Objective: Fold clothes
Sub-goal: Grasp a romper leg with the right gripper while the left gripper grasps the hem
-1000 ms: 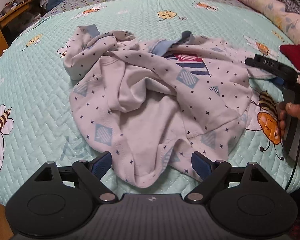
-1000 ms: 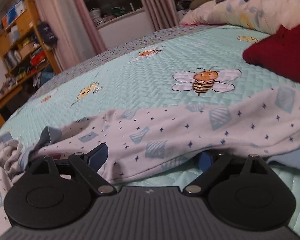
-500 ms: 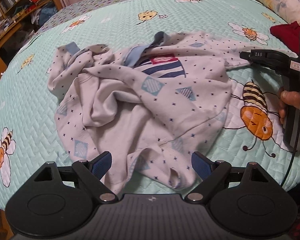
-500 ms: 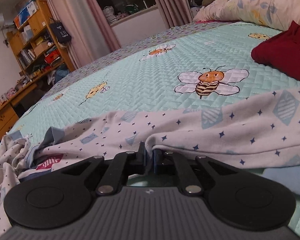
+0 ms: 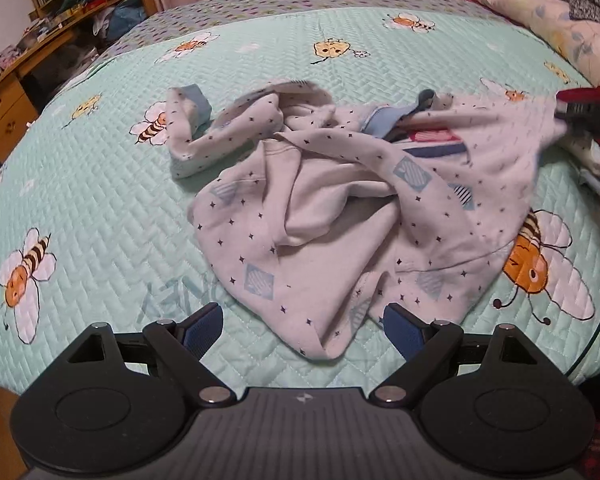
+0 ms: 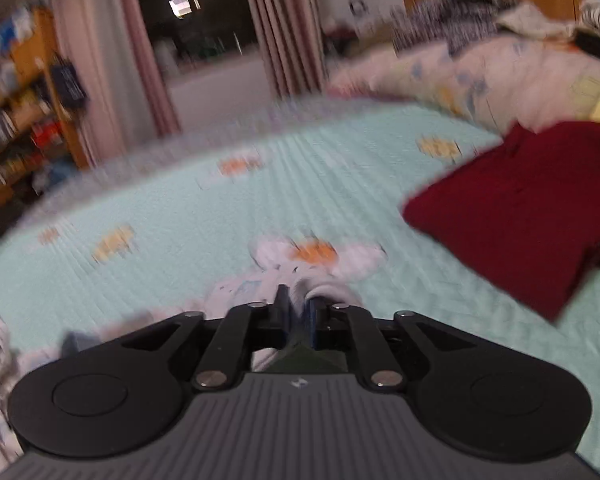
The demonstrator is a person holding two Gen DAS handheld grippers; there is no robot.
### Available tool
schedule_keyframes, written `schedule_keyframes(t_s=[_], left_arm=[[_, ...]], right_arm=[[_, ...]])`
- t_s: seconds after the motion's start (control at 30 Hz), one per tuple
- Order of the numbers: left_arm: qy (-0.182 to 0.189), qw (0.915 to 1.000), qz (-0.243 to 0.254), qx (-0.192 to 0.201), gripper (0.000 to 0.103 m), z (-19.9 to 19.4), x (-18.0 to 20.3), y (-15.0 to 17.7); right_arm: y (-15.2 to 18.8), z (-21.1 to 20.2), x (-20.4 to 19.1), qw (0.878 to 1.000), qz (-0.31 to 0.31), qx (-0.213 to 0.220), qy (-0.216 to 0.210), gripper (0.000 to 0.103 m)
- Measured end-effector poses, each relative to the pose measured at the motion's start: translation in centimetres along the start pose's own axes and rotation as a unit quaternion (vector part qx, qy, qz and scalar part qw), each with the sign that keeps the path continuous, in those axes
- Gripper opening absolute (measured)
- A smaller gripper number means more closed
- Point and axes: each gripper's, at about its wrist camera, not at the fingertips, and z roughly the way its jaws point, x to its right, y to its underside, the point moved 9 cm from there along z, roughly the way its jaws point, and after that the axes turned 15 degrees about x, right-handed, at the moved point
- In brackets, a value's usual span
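While crumpled on the bed [image 5: 100,184], the shirt [image 5: 340,216] lies ahead of the wide-open, empty left claw [image 5: 302,326].
Right wrist view: right claw [image 6: 298,314] pinches shirt fabric, jaws easing apart; red garment [image 6: 520,208] nearby.

right gripper [image 6: 298,312]: wide a second ago, now pinching sweatshirt [image 5: 340,208] edge, jaws easing open | sweatshirt edge: lifted, pulled taut rightward
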Motion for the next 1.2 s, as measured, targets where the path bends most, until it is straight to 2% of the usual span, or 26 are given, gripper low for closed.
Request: schedule_keyframes(t_s=[0.07, 0.13, 0.3, 0.33, 0.4, 0.43, 0.53, 0.67, 0.8, 0.93, 1.0, 1.07, 1.13, 1.2], left_arm=[[0.006, 1.0, 0.0, 0.006, 0.089, -0.5, 0.1, 0.1], [0.009, 0.9999, -0.001, 0.01, 0.089, -0.9, 0.1, 0.1], [0.017, 0.9996, -0.018, 0.015, 0.089, -1.8, 0.2, 0.4], [0.019, 0.9994, -0.023, 0.017, 0.089, -2.1, 0.2, 0.5], [0.021, 0.999, -0.033, 0.022, 0.091, -2.7, 0.2, 0.6], [0.021, 0.9988, -0.037, 0.024, 0.091, -2.9, 0.2, 0.7], [0.025, 0.9981, -0.047, 0.029, 0.091, -3.6, 0.1, 1.0], [0.025, 0.9976, -0.053, 0.036, 0.091, -4.3, -0.2, 1.4], [0.017, 0.9962, -0.058, 0.064, 0.094, -4.2, -1.9, 0.7], [-0.02, 0.9925, -0.077, 0.092, 0.1, -2.3, -5.8, -0.5], [-0.03, 0.9904, -0.099, 0.092, 0.101, -0.4, -8.1, -0.9], [-0.025, 0.988, -0.119, 0.095, 0.101, 1.8, -10.0, -1.9], [-0.014, 0.9867, -0.12, 0.11, 0.101, 4.3, -11.2, -3.5], [-0.004, 0.9878, -0.117, 0.103, 0.101, 7.4, -12.2, -5.2]], right_arm=[[1.7, -0.3, 1.7, 0.999, 0.038, -0.027, 0.01, 0.027], [3.3, -0.9, 3.1, 0.995, 0.088, -0.045, 0.008, 0.028], [4.3, -4.7, 3.8, 0.993, 0.115, -0.01, 0.007, 0.033], [4.5, -5.4, 3.4, 0.993, 0.115, -0.014, 0.004, 0.037], [4.9, -6.8, 2.6, 0.993, 0.116, -0.022, -0.003, 0.052], [5.0, -7.5, 2.2, 0.993, 0.116, -0.026, -0.006, 0.054], [6.5, -9.1, -1.0, 0.994, 0.072, -0.056, -0.055, 0.06], [8.1, -11.1, -4.9, 0.988, 0.05, -0.088, -0.119, 0.066], [8.1, -11.9, -6.5, 0.985, 0.047, -0.095, -0.14, 0.067], [8.1, -11.4, -7.0, 0.985, 0.062, -0.097, -0.13, 0.067], [7.9, -10.7, -6.8, 0.985, 0.075, -0.095, -0.124, 0.07], [7.7, -9.6, -6.8, 0.984, 0.093, -0.096, -0.117, 0.072], [7.4, -8.2, -6.8, 0.984, 0.106, -0.096, -0.105, 0.073], [7.0, -6.8, -7.1, 0.985, 0.115, -0.092, -0.092, 0.075]])
